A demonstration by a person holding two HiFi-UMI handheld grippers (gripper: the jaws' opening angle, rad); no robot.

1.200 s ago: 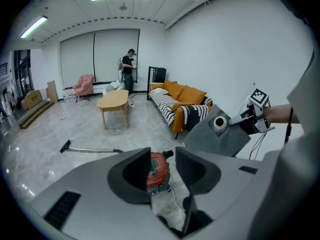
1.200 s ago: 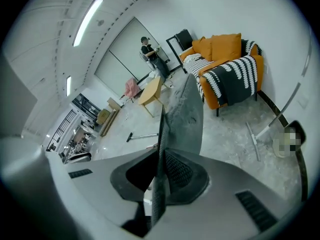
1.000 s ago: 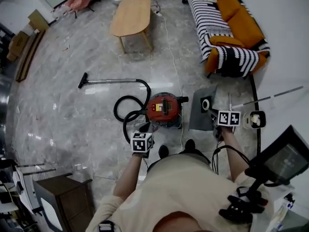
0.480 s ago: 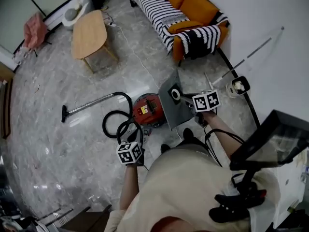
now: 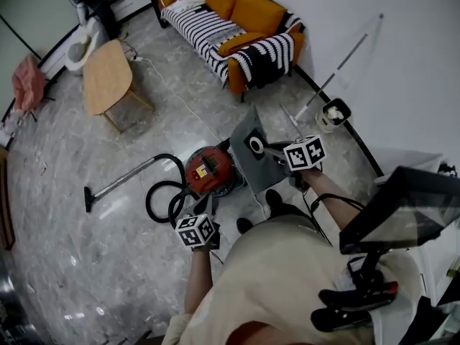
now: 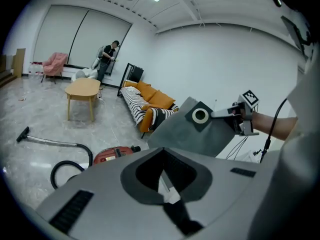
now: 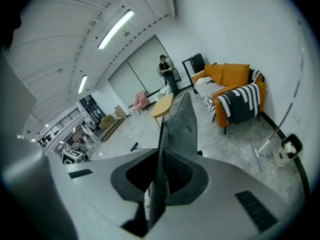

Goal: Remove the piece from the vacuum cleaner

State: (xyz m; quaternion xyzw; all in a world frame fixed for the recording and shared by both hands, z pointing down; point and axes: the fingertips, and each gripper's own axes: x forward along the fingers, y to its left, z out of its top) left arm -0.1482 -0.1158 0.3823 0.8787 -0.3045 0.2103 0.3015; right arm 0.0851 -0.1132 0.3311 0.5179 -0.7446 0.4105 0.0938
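Note:
A red canister vacuum cleaner (image 5: 208, 169) sits on the marble floor, its black hose (image 5: 162, 200) coiled to its left. My right gripper (image 5: 277, 152) is shut on a flat grey dust bag (image 5: 251, 149) with a white-ringed collar, holding it in the air just right of the vacuum. In the right gripper view the bag (image 7: 177, 129) stands edge-on between the jaws. The left gripper view shows the bag (image 6: 200, 134) and the right gripper (image 6: 227, 115) ahead. My left gripper (image 5: 203, 208) is shut with nothing in it, low beside the hose.
An orange sofa with striped throws (image 5: 230, 27) stands at the back, with an oval wooden table (image 5: 106, 74) to its left. The vacuum's wand (image 5: 118, 182) lies on the floor. A small bin (image 5: 333, 113) and a leaning pole are by the right wall. A person (image 6: 107, 59) stands far off.
The head view has swung round. My right gripper has carried the grey bag up and toward the vacuum. The left gripper stays shut near the hose.

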